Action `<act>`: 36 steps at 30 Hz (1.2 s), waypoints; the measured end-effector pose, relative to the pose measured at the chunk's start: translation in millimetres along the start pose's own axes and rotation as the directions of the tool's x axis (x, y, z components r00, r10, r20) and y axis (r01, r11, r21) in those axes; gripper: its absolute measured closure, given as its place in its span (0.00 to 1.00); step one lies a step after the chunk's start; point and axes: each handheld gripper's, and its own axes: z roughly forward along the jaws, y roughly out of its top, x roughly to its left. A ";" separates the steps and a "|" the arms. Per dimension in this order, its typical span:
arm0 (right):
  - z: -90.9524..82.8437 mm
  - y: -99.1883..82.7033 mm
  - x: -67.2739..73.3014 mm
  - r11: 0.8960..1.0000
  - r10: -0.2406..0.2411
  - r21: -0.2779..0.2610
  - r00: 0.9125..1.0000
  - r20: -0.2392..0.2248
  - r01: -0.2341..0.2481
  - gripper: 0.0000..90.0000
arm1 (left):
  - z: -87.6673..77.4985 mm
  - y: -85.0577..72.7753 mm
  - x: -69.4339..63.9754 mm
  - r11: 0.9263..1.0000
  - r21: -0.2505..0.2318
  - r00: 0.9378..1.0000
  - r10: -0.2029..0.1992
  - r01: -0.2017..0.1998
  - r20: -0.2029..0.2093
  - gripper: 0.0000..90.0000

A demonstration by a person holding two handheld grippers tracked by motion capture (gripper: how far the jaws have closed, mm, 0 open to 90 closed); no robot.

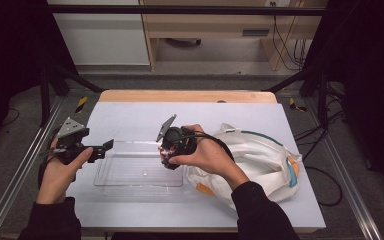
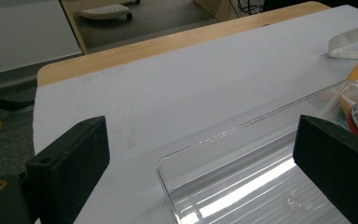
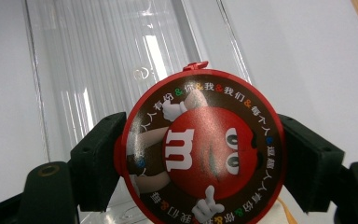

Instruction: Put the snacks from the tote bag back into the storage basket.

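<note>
Right gripper view: right tool [image 3: 200, 154] pinches a round red candy tin [image 3: 200, 149] above the clear tray [image 3: 98, 56], probably mid-placement; next, lower and release. Left tool [image 2: 200, 172] is spread, empty.

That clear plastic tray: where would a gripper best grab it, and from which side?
Probably by the rim of the clear tray, from above at the short left end nearest the open left gripper. The walls are thin and upright, so one jaw can go inside, one outside.

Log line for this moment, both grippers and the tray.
right gripper: shut on round candy container, over clear tray | left gripper: open, empty, at tray's left end | bag: right of tray
</note>
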 end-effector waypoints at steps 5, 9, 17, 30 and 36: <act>1.5 -0.9 -0.2 1.000 -0.001 0.008 1.000 0.001 0.001 0.27 | -0.4 0.8 -2.2 1.000 -0.005 1.000 0.001 -0.001 0.005 0.04; 3.3 -0.5 0.7 1.000 -0.004 0.022 1.000 0.001 0.004 0.27 | 0.1 1.2 -3.1 1.000 -0.002 1.000 0.006 -0.006 0.006 0.04; 8.0 -3.4 2.0 1.000 -0.015 0.023 1.000 0.003 0.015 0.27 | 1.9 0.5 -4.0 1.000 0.008 1.000 0.010 -0.010 0.006 0.04; 24.0 -8.6 3.9 0.999 -0.013 0.048 1.000 -0.004 0.013 0.27 | 5.5 0.1 -7.4 1.000 0.021 1.000 0.021 -0.021 0.013 0.04; 27.6 -9.0 4.3 0.998 -0.026 0.065 1.000 -0.001 0.026 0.27 | 5.4 0.1 -7.7 0.999 0.026 1.000 0.025 -0.025 0.015 0.04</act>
